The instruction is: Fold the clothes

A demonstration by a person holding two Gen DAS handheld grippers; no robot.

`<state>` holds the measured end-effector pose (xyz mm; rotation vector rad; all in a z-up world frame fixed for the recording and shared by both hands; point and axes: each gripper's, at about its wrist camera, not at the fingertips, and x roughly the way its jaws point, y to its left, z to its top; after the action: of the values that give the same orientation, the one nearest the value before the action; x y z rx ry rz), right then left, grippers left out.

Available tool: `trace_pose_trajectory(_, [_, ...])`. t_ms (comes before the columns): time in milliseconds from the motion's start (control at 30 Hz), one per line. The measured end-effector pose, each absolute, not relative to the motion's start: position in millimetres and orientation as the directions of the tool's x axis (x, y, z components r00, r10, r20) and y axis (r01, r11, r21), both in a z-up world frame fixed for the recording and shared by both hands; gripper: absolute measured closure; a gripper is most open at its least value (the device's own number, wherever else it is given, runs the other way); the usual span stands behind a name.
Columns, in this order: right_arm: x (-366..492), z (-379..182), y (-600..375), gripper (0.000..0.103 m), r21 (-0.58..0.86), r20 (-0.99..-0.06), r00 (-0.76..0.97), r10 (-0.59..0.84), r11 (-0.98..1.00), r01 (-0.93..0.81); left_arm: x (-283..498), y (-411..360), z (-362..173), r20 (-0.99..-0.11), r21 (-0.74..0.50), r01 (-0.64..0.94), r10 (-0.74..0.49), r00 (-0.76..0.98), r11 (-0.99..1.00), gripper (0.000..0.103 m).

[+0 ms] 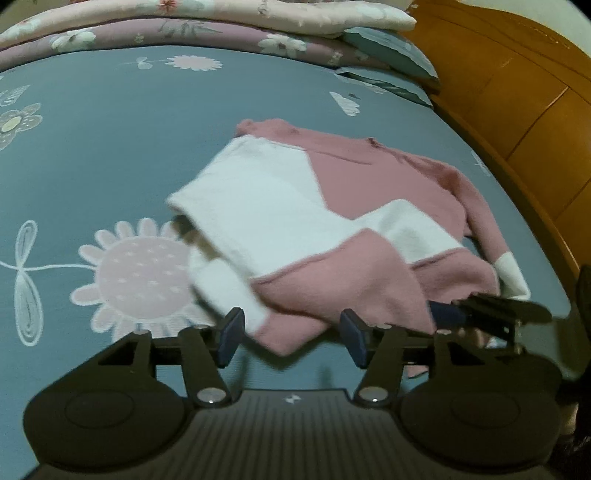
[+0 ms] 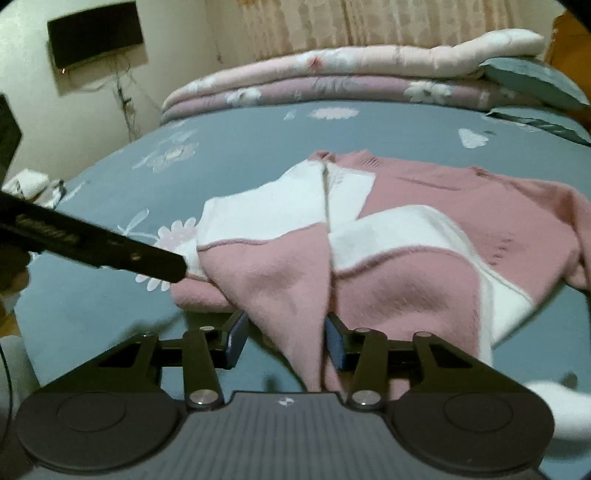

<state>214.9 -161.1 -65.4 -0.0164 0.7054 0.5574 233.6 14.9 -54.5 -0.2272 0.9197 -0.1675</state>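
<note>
A pink and white sweater (image 1: 277,206) (image 2: 424,221) lies partly folded on the blue flowered bedsheet (image 1: 110,147). My left gripper (image 1: 291,341) is open at the sweater's near edge, and a raised pink corner hangs between its pads without touching them. From the right wrist view the left gripper (image 2: 177,267) shows as a dark bar at the sweater's left edge. My right gripper (image 2: 286,339) has its jaws partway in on a thick pink fold that runs up between them. Seen from the left, the right gripper (image 1: 447,314) meets the lifted pink flap.
Folded flowered quilts (image 1: 184,33) (image 2: 332,74) and blue pillows (image 1: 391,51) are stacked at the far side of the bed. A wooden headboard (image 1: 517,110) runs along the right. A black wall unit (image 2: 96,33) hangs at the upper left.
</note>
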Motion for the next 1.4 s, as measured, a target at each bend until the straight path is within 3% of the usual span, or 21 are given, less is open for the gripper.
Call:
trace_pose_trajectory(33, [219, -66, -157, 0.087, 0.171, -0.627, 0.613, 0.480, 0.853, -0.493, 233, 20, -56, -0.765, -0.262, 0.043, -0.234, 0.600, 0.964, 0.044])
trace_pose_trajectory(100, [228, -68, -149, 0.097, 0.176, -0.645, 0.594, 0.481, 0.849, -0.497, 230, 31, -58, -0.758, -0.258, 0.040, -0.228, 0.611, 0.965, 0.044])
trace_pose_trajectory(267, [245, -67, -129, 0.098, 0.200, -0.676, 0.543, 0.498, 0.833, -0.516, 216, 59, -57, -0.719, -0.286, 0.053, -0.251, 0.648, 0.957, 0.041])
trace_pose_trajectory(600, [244, -23, -40, 0.097, 0.301, -0.604, 0.430, 0.671, 0.691, -0.657, 182, 134, -40, -0.611, -0.425, 0.019, -0.302, 0.732, 0.905, 0.040])
trace_pose_trajectory(733, [238, -20, -27, 0.084, 0.286, -0.603, 0.427, 0.674, 0.682, -0.673, 170, 160, -38, -0.609, -0.417, -0.032, -0.254, 0.751, 0.908, 0.039])
trace_pose_trajectory(800, [232, -20, -28, 0.082, 0.265, -0.611, 0.436, 0.661, 0.690, -0.674, 165, 169, -38, -0.606, -0.423, -0.044, -0.246, 0.756, 0.905, 0.039])
trace_pose_trajectory(867, [225, -19, -29, 0.082, 0.245, -0.620, 0.444, 0.647, 0.697, -0.674, 163, 172, -40, -0.602, -0.431, -0.037, -0.257, 0.756, 0.902, 0.039])
trace_pose_trajectory(933, [219, -18, -30, 0.071, 0.224, -0.627, 0.453, 0.634, 0.704, -0.674, 163, 172, -42, -0.602, -0.433, -0.023, -0.270, 0.752, 0.901, 0.039])
trace_pose_trajectory(1133, [200, -20, -39, 0.057, 0.168, -0.657, 0.478, 0.583, 0.731, -0.661, 179, 152, -56, -0.615, -0.406, 0.058, -0.320, 0.721, 0.912, 0.039])
trace_pose_trajectory(1400, [176, -78, -108, 0.056, 0.175, -0.776, 0.455, 0.436, 0.843, -0.509, 214, 129, -82, -0.683, -0.276, 0.111, -0.276, 0.676, 0.955, 0.040])
